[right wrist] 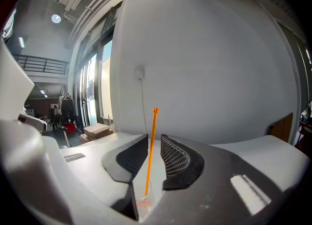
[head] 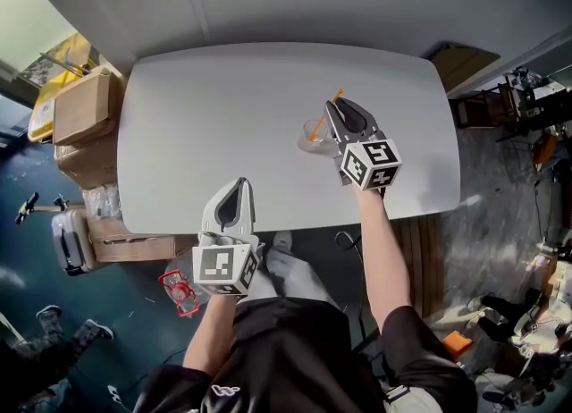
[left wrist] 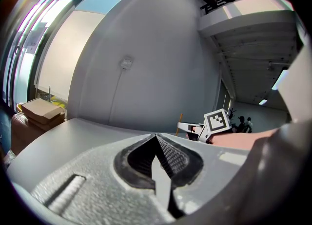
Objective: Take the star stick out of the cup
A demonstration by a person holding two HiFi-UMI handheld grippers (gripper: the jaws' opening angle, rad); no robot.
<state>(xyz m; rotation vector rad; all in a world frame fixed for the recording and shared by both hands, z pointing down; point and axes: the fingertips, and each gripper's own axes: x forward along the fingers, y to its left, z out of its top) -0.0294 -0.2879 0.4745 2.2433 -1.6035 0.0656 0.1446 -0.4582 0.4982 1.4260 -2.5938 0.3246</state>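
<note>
The star stick [right wrist: 151, 156] is not yet being lifted: it is standing in the cup [head: 313, 131] on the table [head: 223, 116]. It is being straddled, not pinched, by the right gripper's [right wrist: 154, 143] spread jaws. The left gripper [left wrist: 157, 139] is being held pressed together and empty.

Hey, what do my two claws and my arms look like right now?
The left claw and right claw are light grey and taper to a point, with black ribbed pads inside. Each carries a white cube with black square markers. The forearms are bare; the clothes are dark.
</note>
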